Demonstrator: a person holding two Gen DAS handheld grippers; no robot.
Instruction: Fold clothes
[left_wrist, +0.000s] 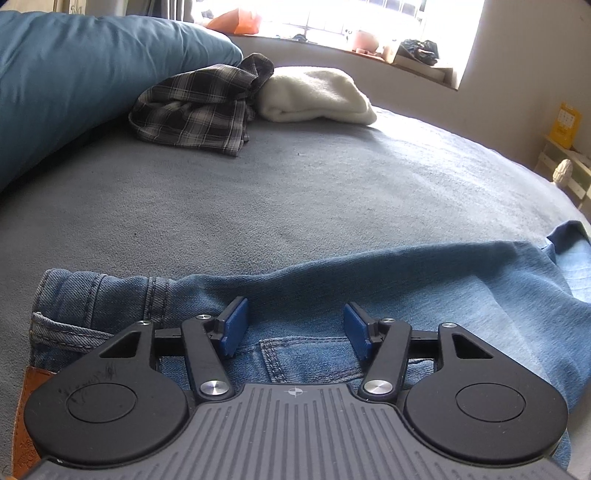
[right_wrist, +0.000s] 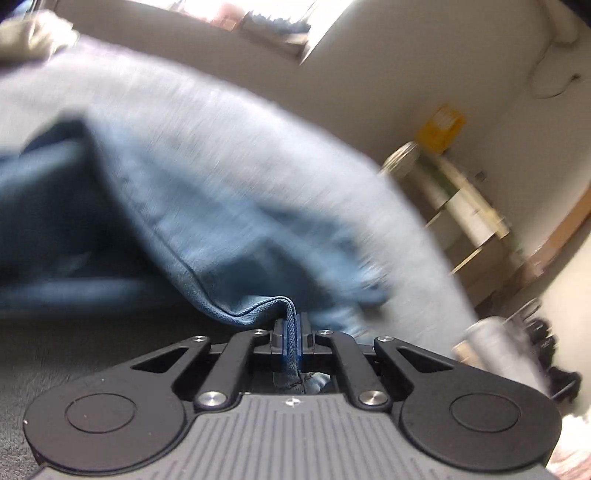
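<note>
Denim everywhere up front: blue jeans (left_wrist: 332, 280) lie across the near edge of a grey bedspread (left_wrist: 295, 184), waistband w/ belt loop at left, a tan leather patch (left_wrist: 33, 398) peeking by the gripper body, back pocket stitching right between the fingers. Left gripper (left_wrist: 295, 328) sits over the jeans, jaws spread wide, blue pads (left_wrist: 232, 326) apart, nothing pinched btwn them. Right gripper (right_wrist: 291, 339) is clamped tight on a folded denim edge, a thick seam of the jeans (right_wrist: 207, 221) squeezed btwn its pads, fabric lifted and draping up and left from the pinch; right view is heavily blurred, so background detail is hard to read. Further back on the bed: a dark plaid shirt (left_wrist: 195, 107) crumpled in a heap, touching a cream folded towel or knit (left_wrist: 317, 96) on its right. Big teal pillow (left_wrist: 92, 74) at far left, plaid shirt up against it. Bright window (left_wrist: 351, 18) behind, cluttered sill; yellow box (left_wrist: 565, 122) by the wall at right.
</note>
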